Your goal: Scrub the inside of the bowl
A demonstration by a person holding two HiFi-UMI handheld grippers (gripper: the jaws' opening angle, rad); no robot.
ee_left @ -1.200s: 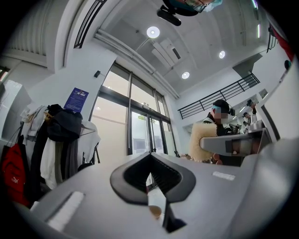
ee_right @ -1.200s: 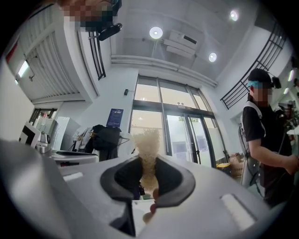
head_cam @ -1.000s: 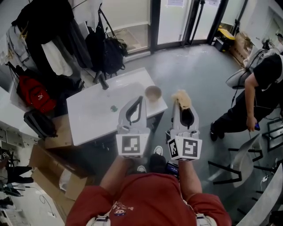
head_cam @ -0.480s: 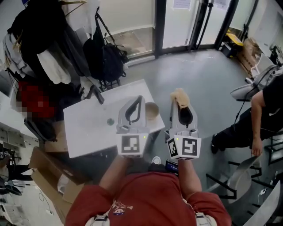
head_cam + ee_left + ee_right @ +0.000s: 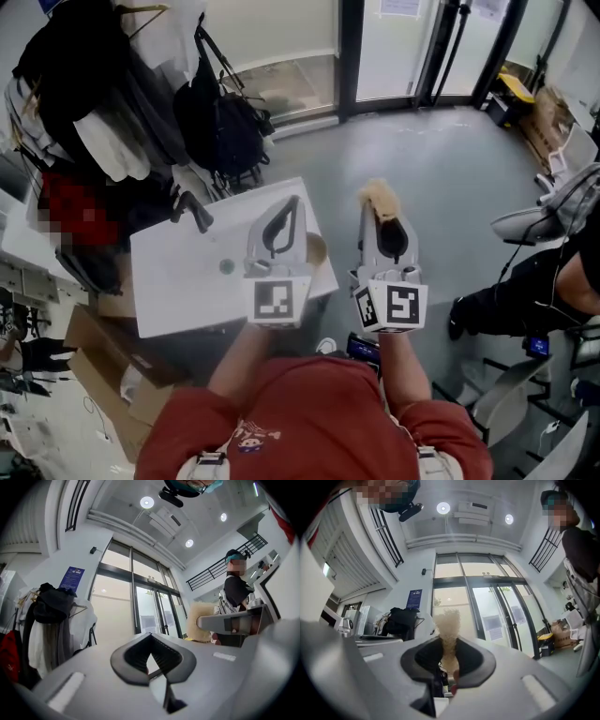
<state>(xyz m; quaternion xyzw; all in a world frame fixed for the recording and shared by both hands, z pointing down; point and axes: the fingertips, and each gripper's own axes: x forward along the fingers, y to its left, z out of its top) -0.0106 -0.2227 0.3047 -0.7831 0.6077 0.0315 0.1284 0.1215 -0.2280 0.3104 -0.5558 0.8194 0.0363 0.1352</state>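
White bench (image 5: 178, 281) in the head view bears the bowl (image 5: 317, 251) at its right edge, beneath the left gripper (image 5: 291, 204) and left of the right gripper (image 5: 381, 217); the left gripper view shows jaws closed and empty, the right gripper view jaws pinching a sponge (image 5: 447, 625).

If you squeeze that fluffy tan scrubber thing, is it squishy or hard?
Probably squishy: the fluffy tan scrubber narrows where the right gripper pinches it and puffs out above. It likely weighs little, since it stands up beyond the jaws without drooping. Its fuzzy surface should not slip easily.
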